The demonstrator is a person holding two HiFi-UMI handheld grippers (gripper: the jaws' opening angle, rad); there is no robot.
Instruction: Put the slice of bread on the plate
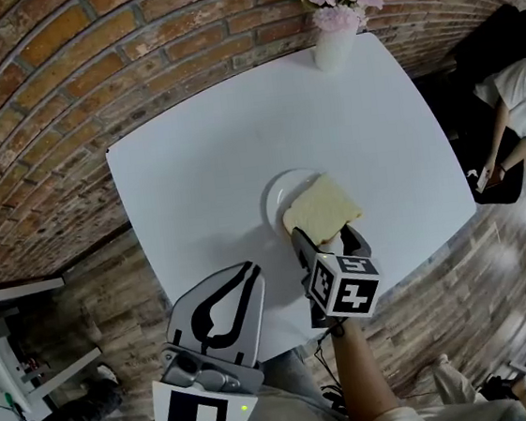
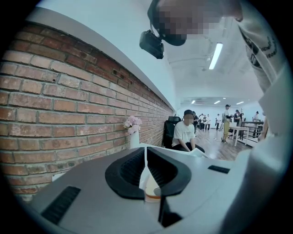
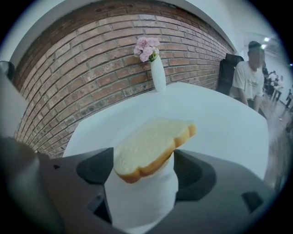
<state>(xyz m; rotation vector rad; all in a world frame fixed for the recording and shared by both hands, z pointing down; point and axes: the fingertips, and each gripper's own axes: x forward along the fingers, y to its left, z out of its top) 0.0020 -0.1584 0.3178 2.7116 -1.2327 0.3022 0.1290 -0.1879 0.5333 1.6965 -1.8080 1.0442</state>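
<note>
On the table point(image 1: 192, 166), the bread point(image 1: 321, 209) lies on the plate point(image 1: 275, 194), its near edge overhanging the rim between the right gripper's point(image 1: 328, 245) wide-open jaws, which do not press it. The left gripper point(image 1: 247, 273) hovers nearby, jaws together, empty.

Head view steeply down over table point(image 1: 237, 151); both gripper views low, facing brick wall point(image 2: 68, 91), sharing vase point(image 3: 158, 73).
</note>
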